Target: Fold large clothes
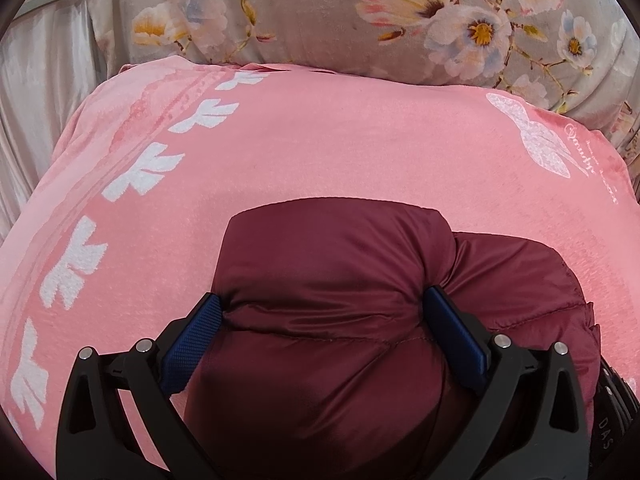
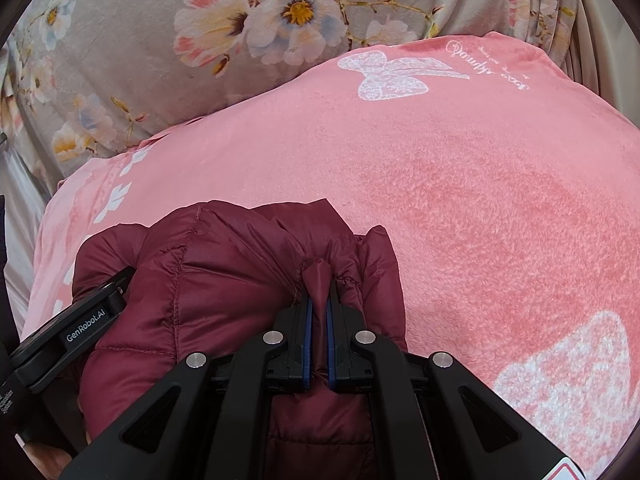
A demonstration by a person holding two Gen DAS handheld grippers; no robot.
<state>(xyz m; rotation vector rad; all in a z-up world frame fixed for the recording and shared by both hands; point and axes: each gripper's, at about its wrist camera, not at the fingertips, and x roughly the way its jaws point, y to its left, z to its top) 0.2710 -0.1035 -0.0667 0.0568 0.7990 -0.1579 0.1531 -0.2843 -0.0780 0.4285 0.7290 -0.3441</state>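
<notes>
A maroon quilted puffer jacket point(image 1: 328, 280) lies bunched on a pink fleece blanket point(image 1: 320, 140). My left gripper point(image 1: 324, 308) has its jaws wide apart with a thick fold of the jacket bulging between the blue pads, which press into it on both sides. In the right wrist view the jacket point(image 2: 224, 280) fills the lower left. My right gripper point(image 2: 319, 300) is shut on a thin pinch of the jacket's fabric. The left gripper's black body point(image 2: 72, 336) shows at the left edge of that view, against the jacket.
The pink blanket point(image 2: 480, 200) has white butterfly and leaf prints and spreads wide to the right. Behind it lies a grey floral bedcover point(image 1: 360, 20), also in the right wrist view point(image 2: 200, 40). Pale satin cloth point(image 1: 44, 100) hangs at the far left.
</notes>
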